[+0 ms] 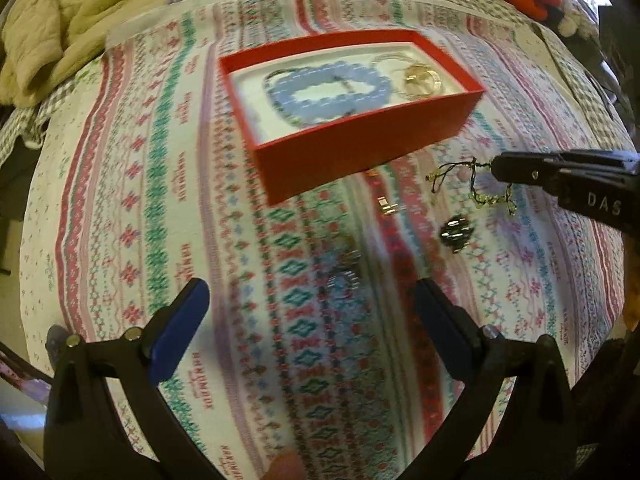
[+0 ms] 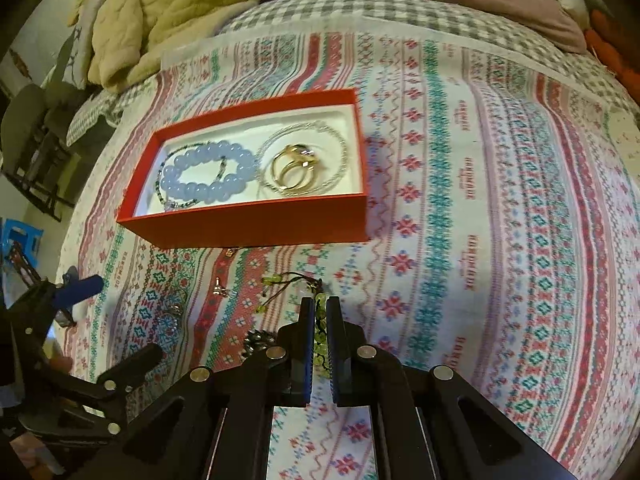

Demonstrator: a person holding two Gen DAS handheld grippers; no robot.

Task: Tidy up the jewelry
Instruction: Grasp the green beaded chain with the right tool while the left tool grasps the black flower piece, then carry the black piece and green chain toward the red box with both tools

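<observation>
My right gripper (image 2: 319, 322) is clamped on a green bead bracelet (image 2: 318, 312); beads and dark cord show squeezed between the black pads, loose loops spilling out ahead of the tips. From the left wrist view it enters from the right edge mid-frame, roughly level, bracelet (image 1: 472, 186) dangling off its tip just above the bedspread (image 1: 160, 240).

Left gripper (image 1: 312, 304): jaws wide apart, nothing between the blue pads, low centre of its frame, pointed toward the box.

Red box (image 2: 256, 224): rectangular, card-like, lid off, white liner. It sits upper centre in the left view and centre-left in the right view, near wall facing me. Inside: pale blue bead bracelet (image 2: 208, 174) on the left with a thin dark beaded strand around it, gold rings (image 2: 294, 172) on the right lying in a silver chain loop.

Loose on the bedspread between box and grippers: small metal earring (image 2: 219, 286) and a dark cluster piece (image 1: 454, 234). Another piece lower centre is too blurred to tell.

The bedspread is soft woven fabric with striped red/teal/pink pattern, wide open area right of the box in the right view. A beige quilted blanket (image 2: 160, 12) is bunched at upper left, well apart from the box.
</observation>
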